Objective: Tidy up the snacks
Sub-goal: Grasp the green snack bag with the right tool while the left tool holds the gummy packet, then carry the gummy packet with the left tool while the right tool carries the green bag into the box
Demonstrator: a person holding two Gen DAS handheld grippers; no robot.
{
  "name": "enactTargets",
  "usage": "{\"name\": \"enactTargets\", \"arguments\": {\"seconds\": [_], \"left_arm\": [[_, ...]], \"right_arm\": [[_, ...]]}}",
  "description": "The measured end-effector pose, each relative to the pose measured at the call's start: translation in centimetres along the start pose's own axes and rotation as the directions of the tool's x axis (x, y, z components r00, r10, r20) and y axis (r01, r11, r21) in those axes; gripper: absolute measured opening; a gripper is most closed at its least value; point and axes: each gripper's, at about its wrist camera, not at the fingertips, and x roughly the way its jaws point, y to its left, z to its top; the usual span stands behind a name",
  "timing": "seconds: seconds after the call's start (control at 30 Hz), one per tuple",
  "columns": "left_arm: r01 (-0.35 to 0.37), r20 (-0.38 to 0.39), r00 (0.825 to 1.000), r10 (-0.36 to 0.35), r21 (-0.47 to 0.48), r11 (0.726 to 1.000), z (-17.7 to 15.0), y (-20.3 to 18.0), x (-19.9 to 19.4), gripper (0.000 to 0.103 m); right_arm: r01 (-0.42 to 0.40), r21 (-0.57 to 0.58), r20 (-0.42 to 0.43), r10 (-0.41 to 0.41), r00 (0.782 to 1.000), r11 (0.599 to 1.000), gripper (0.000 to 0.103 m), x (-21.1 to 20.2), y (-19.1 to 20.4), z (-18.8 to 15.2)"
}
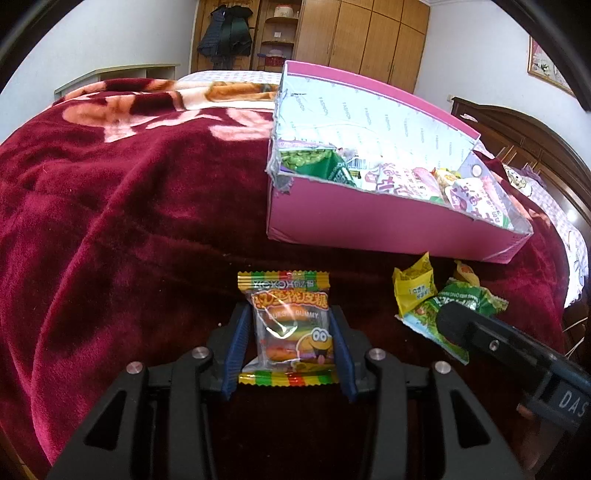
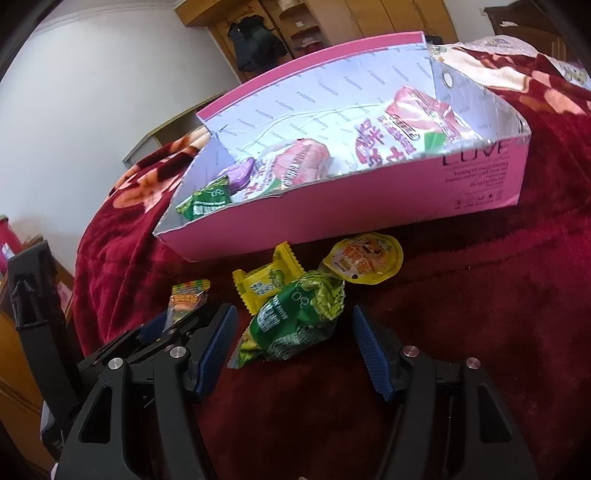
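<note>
A burger gummy packet [image 1: 291,325] lies on the dark red blanket, and my left gripper [image 1: 290,314] is shut on it, both blue pads pressing its sides. To its right a green crinkled packet [image 2: 295,321] lies between the fingers of my right gripper [image 2: 291,314], which stands open with gaps on both sides. A yellow packet [image 2: 264,284] and a yellow round-lidded cup [image 2: 364,260] lie just beyond the green one. Behind them the pink box [image 2: 332,214] holds several snack packets. In the left wrist view one black right finger [image 1: 454,325] rests over the green packet [image 1: 469,299].
The dark red blanket [image 1: 129,221] covers the bed, which drops away at the left. The pink box [image 1: 369,221] stands close behind the loose snacks. A wooden headboard [image 1: 517,140] rises at the right, and a wardrobe [image 1: 351,33] stands against the far wall.
</note>
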Motion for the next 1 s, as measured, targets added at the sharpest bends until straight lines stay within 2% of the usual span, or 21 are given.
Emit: {"name": "enactTargets", "arguments": {"seconds": [0.17,0.3,0.53,1.0], "left_arm": [[-0.013,-0.001,1.0,0.013,0.006,1.0,0.0,-0.2,0.0,0.044],[-0.01,0.005,1.0,0.01,0.006,1.0,0.0,-0.2,-0.1,0.044],[0.023,0.009,1.0,-0.023,-0.015,1.0,0.2,0.4,-0.8,0.044],[0.045,0.014,0.999,-0.045,-0.001,0.999,-0.1,-0.5,-2.6,0.043]], "right_arm": [[0.01,-0.006,0.017,-0.01,1.0,1.0,0.047,-0.4,-0.5,-0.5],[-0.004,0.002,0.029,0.004,1.0,1.0,0.042,-0.9,-0.9,-0.7],[-0.004,-0.016,0.048,0.005,0.999,1.0,0.041,-2.1,-0.8,-1.3],[-0.028,-0.019,0.06,0.029,0.998,0.999,0.041,-4.4,-1.8,-2.4]]}}
